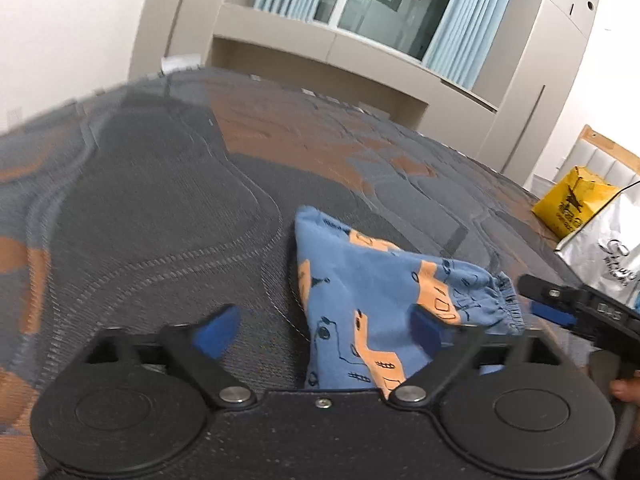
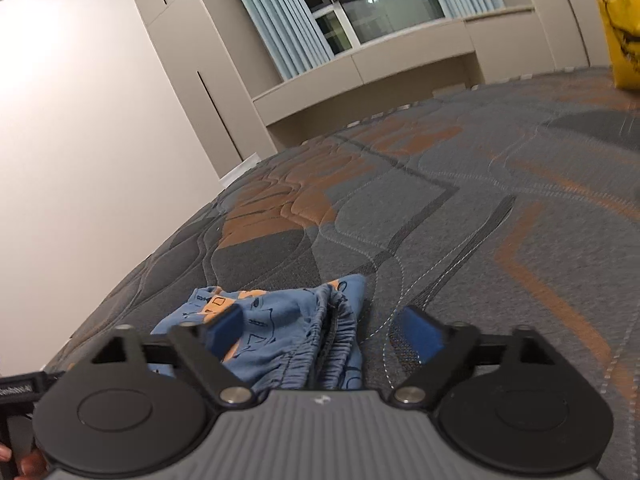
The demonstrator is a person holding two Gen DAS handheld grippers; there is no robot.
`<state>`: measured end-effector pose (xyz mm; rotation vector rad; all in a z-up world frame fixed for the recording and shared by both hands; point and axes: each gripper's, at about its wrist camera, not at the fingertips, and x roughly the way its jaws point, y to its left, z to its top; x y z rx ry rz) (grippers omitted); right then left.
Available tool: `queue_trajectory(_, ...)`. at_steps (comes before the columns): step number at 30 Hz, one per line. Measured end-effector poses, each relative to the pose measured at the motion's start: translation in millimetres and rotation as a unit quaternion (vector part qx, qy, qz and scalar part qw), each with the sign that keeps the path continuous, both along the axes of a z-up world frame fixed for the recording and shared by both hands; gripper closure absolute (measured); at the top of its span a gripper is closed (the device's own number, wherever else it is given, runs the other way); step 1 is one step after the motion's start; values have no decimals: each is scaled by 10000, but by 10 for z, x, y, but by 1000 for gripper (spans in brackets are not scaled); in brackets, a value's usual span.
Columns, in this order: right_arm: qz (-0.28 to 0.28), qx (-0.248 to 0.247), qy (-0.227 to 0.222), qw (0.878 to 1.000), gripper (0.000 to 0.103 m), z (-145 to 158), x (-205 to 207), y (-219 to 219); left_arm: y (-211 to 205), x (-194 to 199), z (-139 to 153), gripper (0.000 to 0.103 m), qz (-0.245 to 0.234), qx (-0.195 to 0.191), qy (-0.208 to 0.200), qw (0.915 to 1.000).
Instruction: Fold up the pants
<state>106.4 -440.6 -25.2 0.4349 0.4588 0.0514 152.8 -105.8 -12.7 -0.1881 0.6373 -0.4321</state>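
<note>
**Both tongs empty over a loosely folded bundle — watch what you snag**

Nearest you, your left tongs (image 1: 324,328) stand wide open with nothing between the blue pads; one pad (image 1: 426,330) hovers just over the cloth, the other over bare mattress. Your right tongs (image 2: 322,330) are just as wide and just as empty, one pad (image 2: 226,330) above the fabric.

The pants (image 1: 372,292) lie on the mattress (image 1: 160,208) just ahead of both tongs, folded into a small, uneven bundle, the gathered waistband (image 2: 338,340) bunched at the right-hand end. The layers look loose, not pressed flat.

That is the risk, as I judge it. Dip either pad now and you may drag the top layer and spring the fold open. Pinch only one layer at the waistband and the rest will likely slide out as you lift. Your two tongs are close together, so a hasty move could knock them into each other.

Farther right, a yellow bag (image 1: 572,208) and a silver bag (image 1: 612,252) sit at the mattress edge; a wide sweep could catch them.
</note>
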Motion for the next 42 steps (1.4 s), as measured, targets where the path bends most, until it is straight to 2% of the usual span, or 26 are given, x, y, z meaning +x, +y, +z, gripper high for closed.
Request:
queue_trajectory(3, -126, -261, -142, 9995, 0, 94, -164, 91, 15, -152, 68, 1, 200, 75, -319, 9993)
queue_trajectory(8, -315, -568, -251, 9976, 0, 167, -431, 274, 30, -374, 136, 1, 274, 130, -523, 9982)
queue_trajectory(13, -545, -934, -372, 9934, 0, 221, -752, 488, 34, -627, 166, 1, 231, 484, -809, 9953)
queue_trajectory(21, -856, -1531, -456, 9834, 0, 261, -1346, 933, 236, -1207, 70, 1, 140, 731, -1232, 9896)
queue_trajectory(27, -993, -1976, -752, 9723, 0, 221, -1757, 1312, 398, -1590, -36, 1, 144, 673, -1372, 9881)
queue_trajectory(33, -1169, -1837, -636, 9739, 0, 116, -2030, 1437, 588, -1888, -164, 1, 339, 705, -1594, 9841)
queue_trajectory(42, -1377, -1658, -553, 9749, 0, -21, -2286, 1384, 707, -1982, -294, 1, 380, 745, -1399, 9866)
